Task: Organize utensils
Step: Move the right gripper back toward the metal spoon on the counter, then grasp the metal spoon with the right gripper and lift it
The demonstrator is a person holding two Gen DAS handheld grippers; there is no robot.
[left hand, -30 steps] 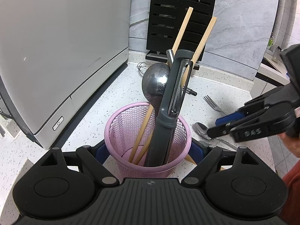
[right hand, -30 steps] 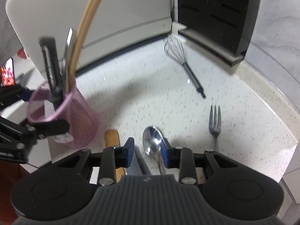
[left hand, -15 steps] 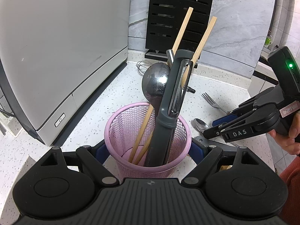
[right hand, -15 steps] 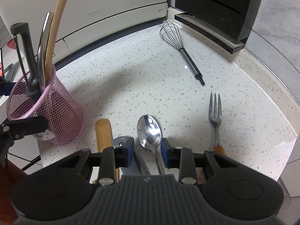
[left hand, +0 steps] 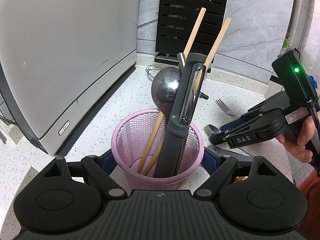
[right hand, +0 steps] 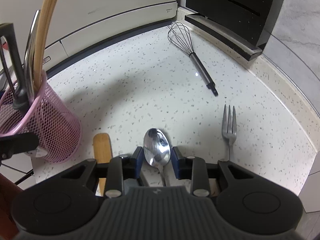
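My left gripper (left hand: 158, 158) is shut on the pink mesh utensil cup (left hand: 128, 138), which stands on the counter and holds chopsticks (left hand: 192, 34), a steel ladle (left hand: 166, 88) and a dark peeler (left hand: 180, 120). The cup also shows in the right wrist view (right hand: 50, 128). My right gripper (right hand: 157, 157) is open, its fingers on either side of a steel spoon (right hand: 157, 147) lying on the counter; whether they touch it I cannot tell. It also shows in the left wrist view (left hand: 222, 134). A fork (right hand: 229, 126), a whisk (right hand: 190, 54) and a wooden handle (right hand: 102, 148) lie on the counter.
A white appliance (left hand: 60, 50) stands at the left. A black slotted rack (left hand: 190, 10) stands against the grey back wall. The white speckled counter (right hand: 140, 92) ends at the right by a raised ledge (right hand: 280, 84).
My right gripper has drawn back and down over the spoon, whose bowl now sits between its fingers. The left gripper and the cup have not moved.
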